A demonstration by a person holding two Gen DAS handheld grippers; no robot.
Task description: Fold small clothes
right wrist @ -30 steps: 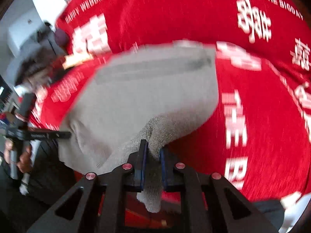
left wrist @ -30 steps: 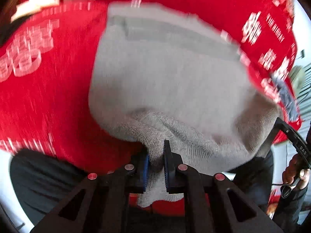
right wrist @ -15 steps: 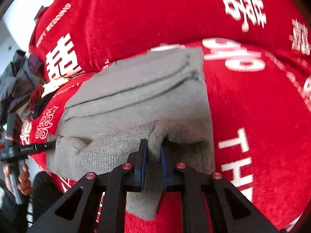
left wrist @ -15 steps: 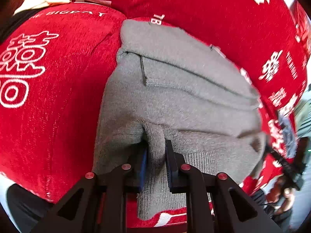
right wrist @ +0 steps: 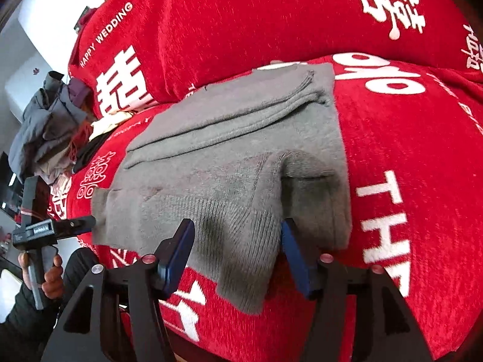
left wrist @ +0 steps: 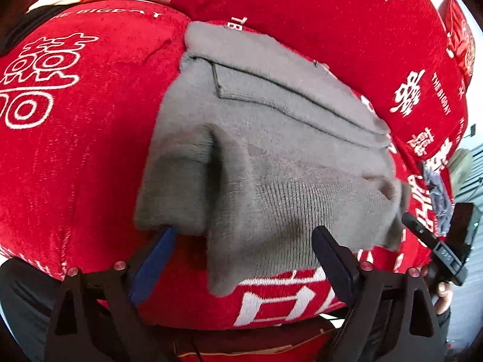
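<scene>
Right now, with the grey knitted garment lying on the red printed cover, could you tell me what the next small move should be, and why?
Probably draw both grippers straight back, clear of the cloth. The left gripper and right gripper are both open, with the near edge of the grey knitted garment lying loose between their fingers. It rests doubled over on the red printed cover, so this fold looks complete.

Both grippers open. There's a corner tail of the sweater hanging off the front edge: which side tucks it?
Right, probably. In its view the tail of the sweater lies between the open right gripper fingers. In the left view the tail sits off-centre from the left gripper.
</scene>
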